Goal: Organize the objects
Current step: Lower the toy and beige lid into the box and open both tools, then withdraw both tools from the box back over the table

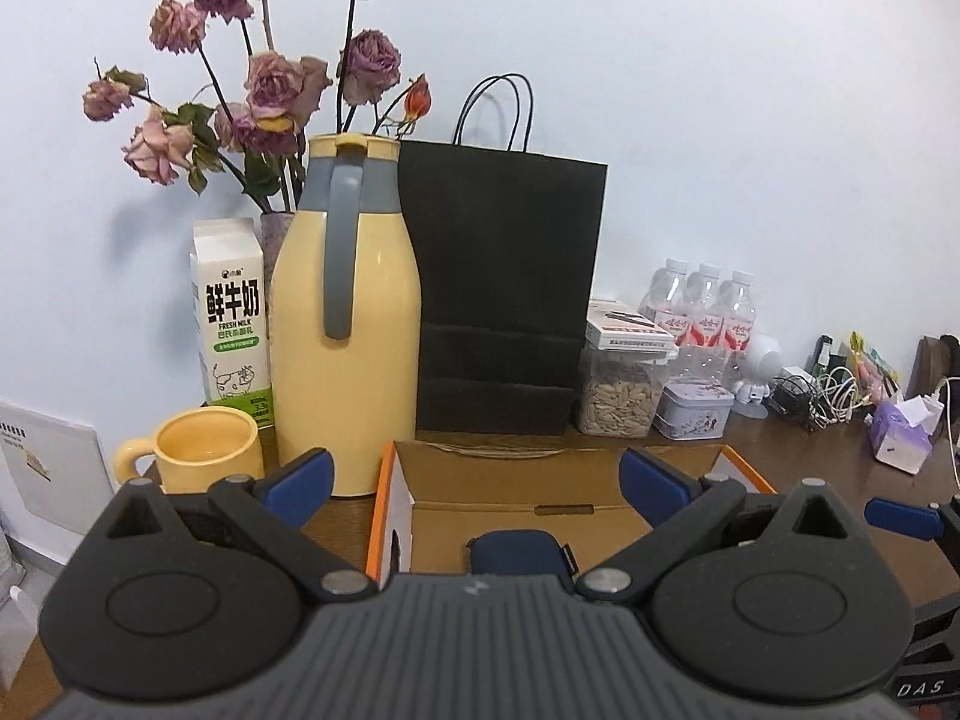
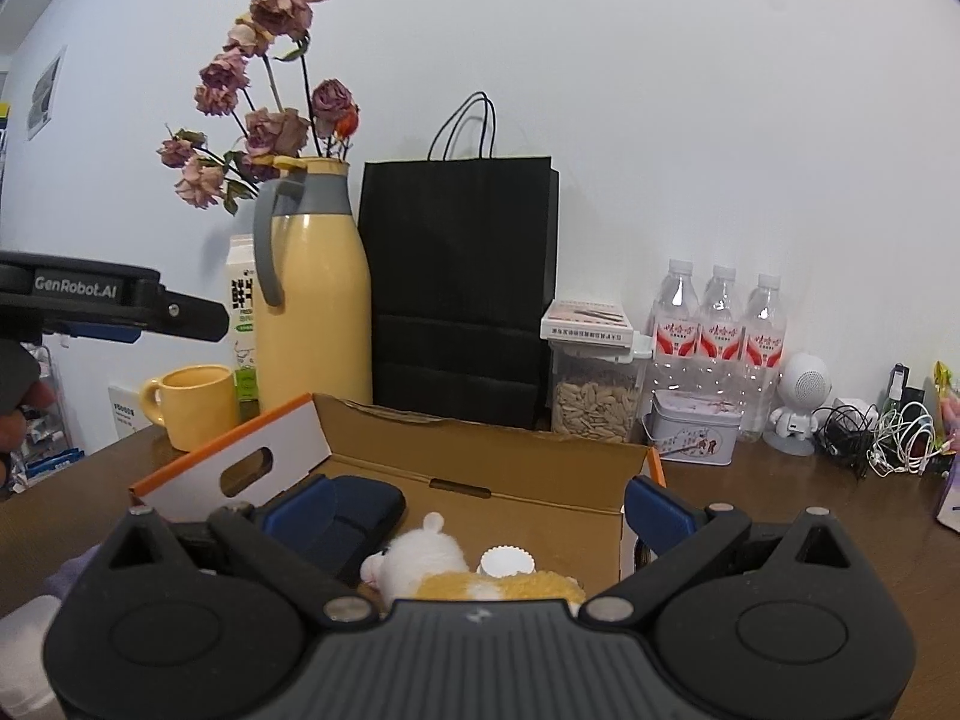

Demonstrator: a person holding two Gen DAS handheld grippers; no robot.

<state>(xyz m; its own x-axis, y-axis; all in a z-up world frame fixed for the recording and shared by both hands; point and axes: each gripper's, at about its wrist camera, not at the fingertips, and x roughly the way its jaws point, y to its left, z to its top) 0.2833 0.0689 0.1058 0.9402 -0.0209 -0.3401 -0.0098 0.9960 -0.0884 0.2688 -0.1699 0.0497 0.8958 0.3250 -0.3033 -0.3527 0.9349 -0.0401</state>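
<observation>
Brown desk (image 2: 780, 516) against a pale wall carries everything, tall things lined up at the back, likely to keep the front free for sorting. Largest there are a black paper bag (image 2: 459, 294) and a yellow flask (image 2: 312, 294), then a clear jar (image 2: 594, 396) of seeds. In front, the cardboard box (image 2: 480, 450) holds a dark pouch (image 2: 354, 516), a plush toy (image 2: 432, 558) and a small white cap (image 2: 507, 561). Both the left gripper (image 1: 477, 480) and right gripper (image 2: 474, 510) hover spread and empty over it.
</observation>
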